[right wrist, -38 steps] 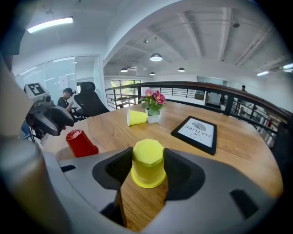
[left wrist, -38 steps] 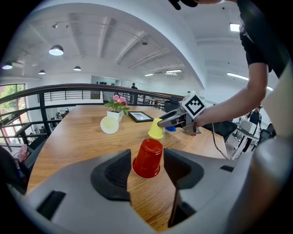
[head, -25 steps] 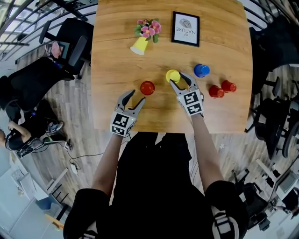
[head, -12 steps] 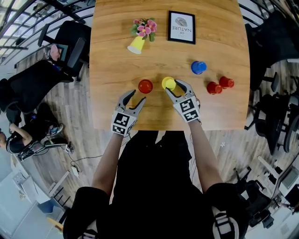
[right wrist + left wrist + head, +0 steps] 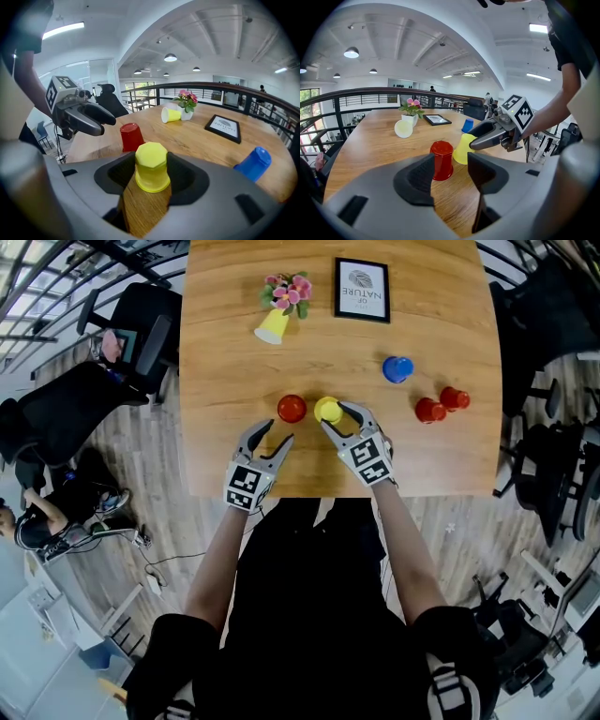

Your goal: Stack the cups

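Note:
My right gripper (image 5: 334, 414) is shut on an upside-down yellow cup (image 5: 327, 410), whose sides sit between the two pads (image 5: 151, 166). Just left of it an upside-down red cup (image 5: 292, 409) stands on the wooden table (image 5: 234, 371), a small gap apart (image 5: 441, 159). My left gripper (image 5: 276, 432) is open and holds nothing; it hovers short of the red cup, near the table's front edge. A blue cup (image 5: 397, 368) and two more red cups (image 5: 430, 410) stand to the right.
Another yellow cup (image 5: 272, 326) lies on its side next to a pot of pink flowers (image 5: 292, 293) at the back. A framed print (image 5: 362, 290) lies beside them. Office chairs and floor surround the table.
My right gripper has carried the yellow cup to the left, closing most of the gap to the red cup. The left gripper has stayed where it was.

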Motion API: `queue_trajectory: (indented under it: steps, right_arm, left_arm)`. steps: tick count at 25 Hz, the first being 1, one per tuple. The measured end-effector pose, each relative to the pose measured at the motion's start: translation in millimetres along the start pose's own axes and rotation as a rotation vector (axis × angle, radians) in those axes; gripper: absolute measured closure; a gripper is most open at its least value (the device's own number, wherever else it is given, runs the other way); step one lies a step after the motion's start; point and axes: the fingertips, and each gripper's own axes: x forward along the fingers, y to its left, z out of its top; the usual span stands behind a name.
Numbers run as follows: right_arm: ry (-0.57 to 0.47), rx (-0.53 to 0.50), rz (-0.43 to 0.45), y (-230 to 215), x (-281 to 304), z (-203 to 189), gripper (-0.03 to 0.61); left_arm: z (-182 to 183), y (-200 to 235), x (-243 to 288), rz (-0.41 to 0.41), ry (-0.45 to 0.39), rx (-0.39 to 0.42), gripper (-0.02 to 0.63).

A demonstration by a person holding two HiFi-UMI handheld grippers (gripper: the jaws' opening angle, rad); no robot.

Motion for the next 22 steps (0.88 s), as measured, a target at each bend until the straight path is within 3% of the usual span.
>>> queue_trajectory:
  steps: [22]
  right_arm:
    - [-0.012, 0.019, 0.023, 9.6, 11.1, 9.8, 0.327]
  left_arm:
    - [-6.6, 4.2, -11.3, 0.007, -0.004, -0.005, 0.380]
